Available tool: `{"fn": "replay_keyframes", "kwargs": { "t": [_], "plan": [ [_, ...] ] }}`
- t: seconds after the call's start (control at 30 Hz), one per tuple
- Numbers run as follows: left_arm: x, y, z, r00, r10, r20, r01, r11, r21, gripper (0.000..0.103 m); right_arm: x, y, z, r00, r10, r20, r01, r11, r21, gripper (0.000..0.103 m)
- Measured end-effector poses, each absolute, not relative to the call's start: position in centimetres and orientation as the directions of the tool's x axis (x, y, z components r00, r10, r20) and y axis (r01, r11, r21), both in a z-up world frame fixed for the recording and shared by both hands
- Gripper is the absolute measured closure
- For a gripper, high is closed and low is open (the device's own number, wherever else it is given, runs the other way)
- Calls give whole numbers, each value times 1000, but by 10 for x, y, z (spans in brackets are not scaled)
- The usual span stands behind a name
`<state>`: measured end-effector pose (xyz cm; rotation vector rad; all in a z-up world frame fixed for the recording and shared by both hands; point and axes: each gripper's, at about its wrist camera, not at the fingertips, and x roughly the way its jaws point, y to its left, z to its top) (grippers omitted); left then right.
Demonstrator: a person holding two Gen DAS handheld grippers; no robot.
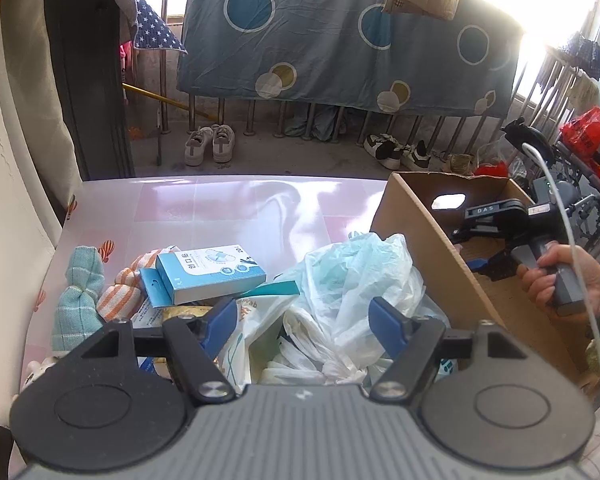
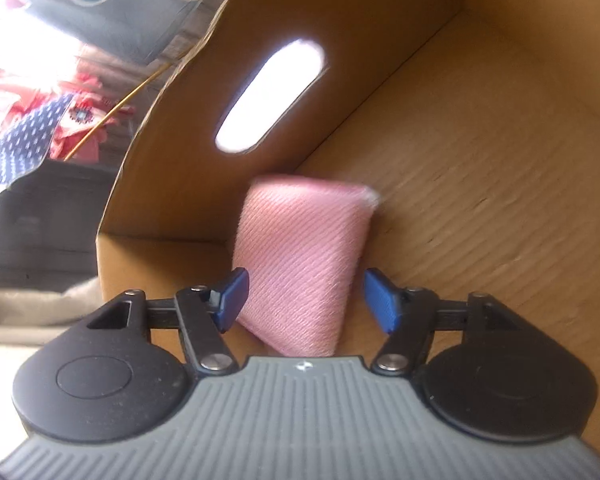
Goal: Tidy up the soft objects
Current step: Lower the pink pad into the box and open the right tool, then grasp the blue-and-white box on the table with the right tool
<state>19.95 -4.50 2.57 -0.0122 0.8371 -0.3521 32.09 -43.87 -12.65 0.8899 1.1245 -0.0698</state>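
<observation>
The pink cloth pouch (image 2: pixel 304 264) lies inside the cardboard box (image 2: pixel 480 184), between the open fingers of the right gripper (image 2: pixel 305 300); pulling out carelessly may drag it along, while the left gripper (image 1: pixel 305 326) hovers open above the plastic bags (image 1: pixel 360 292)

Pink pad's (image 2: pixel 300 264) lower end hidden.

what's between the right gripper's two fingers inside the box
A pink cloth pad stands between the open right gripper fingers, inside the cardboard box. The right wrist view shows it; whether either finger touches it is unclear.
</observation>
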Motion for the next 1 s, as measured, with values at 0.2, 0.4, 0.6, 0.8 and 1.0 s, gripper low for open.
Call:
{"fn": "replay_keyframes", "kwargs": {
  "t": [0.2,0.4,0.6,0.8,1.0],
  "plan": [
    [200,-43,22,610,-311,-728,294,943,-157,29,313,-431,-115,466,345,-815,362,766,531,69],
    [202,-43,21,606,-307,-734,293,944,-153,29,319,-437,-104,319,414,-853,179,857,483,68],
    [202,-44,20,606,-299,-737,283,947,-152,29,347,-420,-92,300,392,-870,65,901,429,68],
    [200,-39,19,610,-285,-740,264,953,-149,29,363,-403,-90,346,373,-861,45,910,412,68],
    [190,-28,24,635,-270,-724,248,959,-141,27,354,-401,-86,418,322,-850,94,915,393,58]
  ]
}}
